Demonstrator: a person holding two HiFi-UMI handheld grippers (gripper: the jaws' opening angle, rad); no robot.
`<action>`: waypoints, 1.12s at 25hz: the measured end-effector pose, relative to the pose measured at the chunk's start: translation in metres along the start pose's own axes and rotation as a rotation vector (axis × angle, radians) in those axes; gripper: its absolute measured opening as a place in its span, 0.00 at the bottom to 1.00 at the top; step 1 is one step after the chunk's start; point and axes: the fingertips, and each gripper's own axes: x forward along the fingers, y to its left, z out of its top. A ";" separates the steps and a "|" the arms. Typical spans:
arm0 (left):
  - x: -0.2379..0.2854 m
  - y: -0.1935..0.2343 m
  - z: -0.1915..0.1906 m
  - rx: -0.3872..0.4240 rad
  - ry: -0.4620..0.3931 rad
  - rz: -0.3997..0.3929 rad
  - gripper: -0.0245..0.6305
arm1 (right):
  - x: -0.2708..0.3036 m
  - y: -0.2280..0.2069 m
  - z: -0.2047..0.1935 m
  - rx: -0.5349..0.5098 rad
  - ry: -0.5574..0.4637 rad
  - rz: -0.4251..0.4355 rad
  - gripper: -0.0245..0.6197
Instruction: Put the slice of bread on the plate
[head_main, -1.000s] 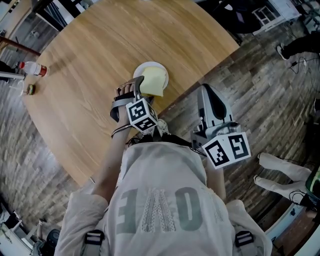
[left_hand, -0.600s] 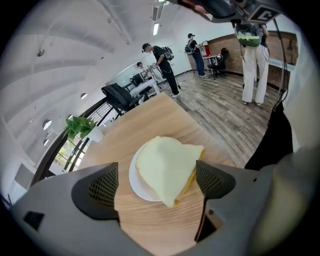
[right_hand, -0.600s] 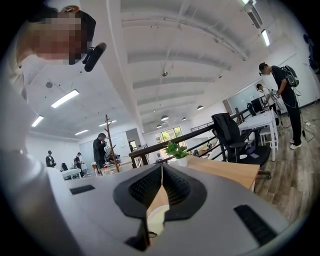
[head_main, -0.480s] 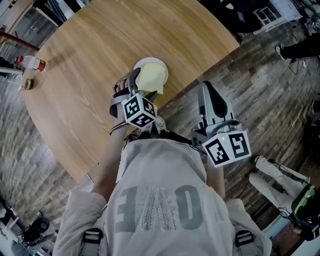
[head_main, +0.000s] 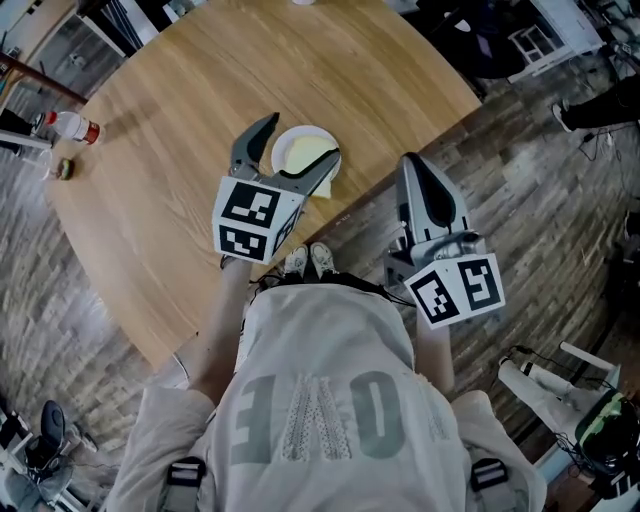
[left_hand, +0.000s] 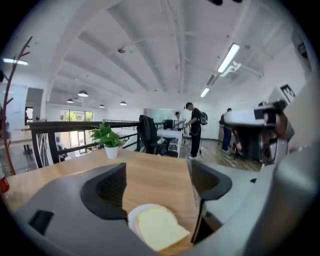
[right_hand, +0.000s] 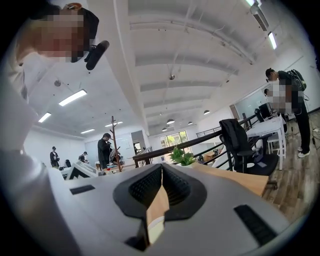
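Two grey hand-held grippers frame a finished-looking setting at the near right edge of a round wooden table (head_main: 180, 90). A pale yellow slice of bread (head_main: 305, 155) lies flat on a small round white plate (head_main: 292, 133), one corner hanging over the plate's near right rim.

The left gripper (head_main: 290, 160) hangs over the table with its dark jaws spread wide, one to the left of the plate and one across its right side as seen from the head view. The jaws have just been easing slightly closer from their widest, and the pads grip nothing. In the left gripper view, the left gripper (left_hand: 160, 185) looks far across the table and slightly downward, with the slice of bread (left_hand: 160, 227) and the white plate (left_hand: 133, 219) low in the gap, apart from both pads. The person's bare left forearm (head_main: 215, 320) reaches forward to it, with the black-and-white marker cube (head_main: 250, 218) tilted towards the near left.

The right gripper (head_main: 412, 162) is held off the table's right edge, over the dark plank floor (head_main: 520, 180), pointing away from the person. In the right gripper view, the right gripper (right_hand: 159, 192) shows its jaws pressed together with nothing in them.

Well apart at the table's far left stands a clear plastic bottle with a red cap (head_main: 75, 128). A small green potted plant in a white pot (left_hand: 107, 139) sits at the table's far edge.
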 end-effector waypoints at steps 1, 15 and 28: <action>-0.006 0.002 0.013 -0.022 -0.048 0.010 0.62 | 0.002 0.001 0.003 -0.006 -0.008 0.006 0.07; -0.102 0.034 0.092 -0.087 -0.463 0.350 0.05 | 0.018 0.020 0.022 -0.183 -0.098 0.024 0.07; -0.118 0.035 0.097 -0.039 -0.470 0.388 0.05 | 0.021 0.017 0.014 -0.191 -0.077 0.002 0.06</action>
